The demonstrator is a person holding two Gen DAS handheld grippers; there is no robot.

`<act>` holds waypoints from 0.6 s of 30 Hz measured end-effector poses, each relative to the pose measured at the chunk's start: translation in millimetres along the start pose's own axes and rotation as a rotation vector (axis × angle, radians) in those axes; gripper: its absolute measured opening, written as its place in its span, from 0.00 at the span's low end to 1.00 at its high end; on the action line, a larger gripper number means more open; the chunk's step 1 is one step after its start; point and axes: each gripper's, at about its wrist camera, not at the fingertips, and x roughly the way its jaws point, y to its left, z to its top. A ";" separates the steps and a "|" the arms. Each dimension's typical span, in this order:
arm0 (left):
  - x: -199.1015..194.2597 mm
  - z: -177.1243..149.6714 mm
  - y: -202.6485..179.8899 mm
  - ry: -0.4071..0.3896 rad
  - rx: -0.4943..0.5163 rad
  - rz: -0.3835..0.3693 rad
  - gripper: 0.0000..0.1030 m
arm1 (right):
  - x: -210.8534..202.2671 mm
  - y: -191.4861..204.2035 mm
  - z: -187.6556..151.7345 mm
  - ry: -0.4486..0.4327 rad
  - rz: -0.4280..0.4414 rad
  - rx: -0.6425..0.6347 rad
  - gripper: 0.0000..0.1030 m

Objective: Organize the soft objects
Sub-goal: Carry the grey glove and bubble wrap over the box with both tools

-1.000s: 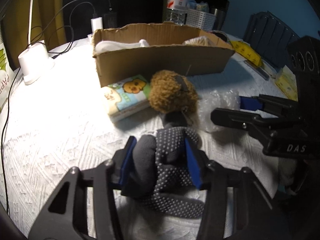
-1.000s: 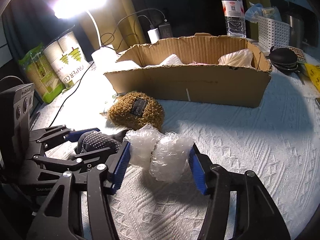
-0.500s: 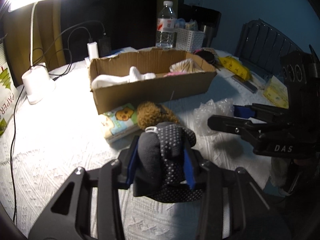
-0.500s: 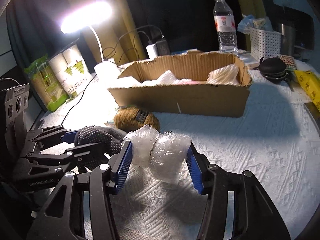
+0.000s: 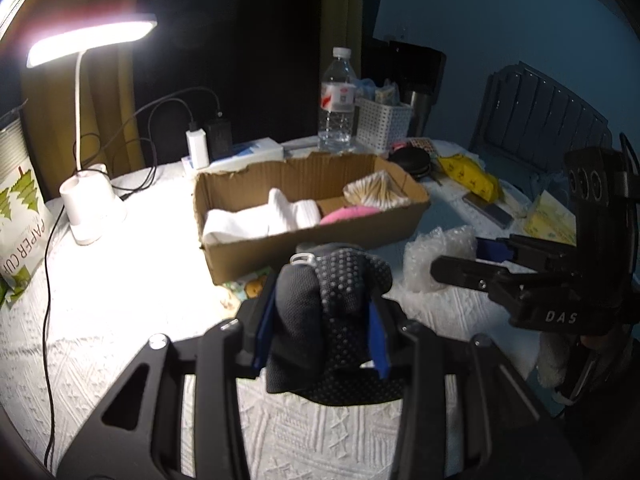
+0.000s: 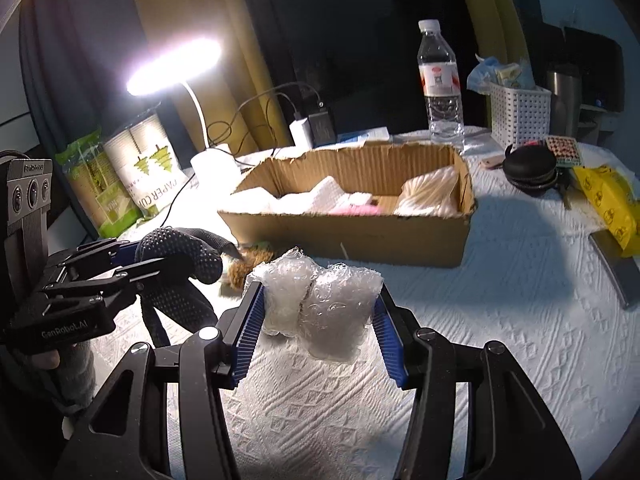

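Left gripper (image 5: 322, 320) clamped by its blue pads on a bunched dark grey fabric glove with raised grip dots (image 5: 332, 312), held clear above the white textured tablecloth (image 5: 120, 320). Right gripper (image 6: 320, 312) likewise clamped on a crumpled wad of clear bubble wrap (image 6: 320, 300), also lifted off the cloth. Seen from the left wrist, right gripper (image 5: 460, 268) at the right with the bubble wrap (image 5: 436, 258) at its tips; seen from the right wrist, left gripper (image 6: 132, 264) at the left with the dotted glove (image 6: 180, 256) in its pads.

Beyond both loads, an open brown cardboard box with torn edges (image 6: 360, 236) on the cloth. Inside it: folded white cloth (image 5: 260, 218) at the left, something pink (image 5: 348, 214) in the middle, a pale ribbed bundle (image 5: 376, 190) at the far right. Just in front of the box's near left corner, a brown fuzzy plush object (image 6: 250, 264), partly hidden behind the glove and the wrap.

Farther back: a lit white desk lamp (image 5: 90, 204) at the left, a clear plastic water bottle (image 6: 440, 84) behind the box, a white perforated basket (image 6: 520, 114) to its right, a yellow packet (image 6: 608, 200) near the right edge, and a pack of paper cups (image 6: 148, 168) at the far left.
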 end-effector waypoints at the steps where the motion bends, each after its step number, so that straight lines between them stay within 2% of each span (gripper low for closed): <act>1: -0.1 3.1 0.5 -0.007 -0.002 0.001 0.39 | -0.7 -1.1 2.0 -0.004 0.000 -0.001 0.54; 18: 19.5 44.9 7.9 -0.078 -0.039 0.035 0.39 | 6.4 -26.6 47.0 -0.049 0.010 -0.026 0.54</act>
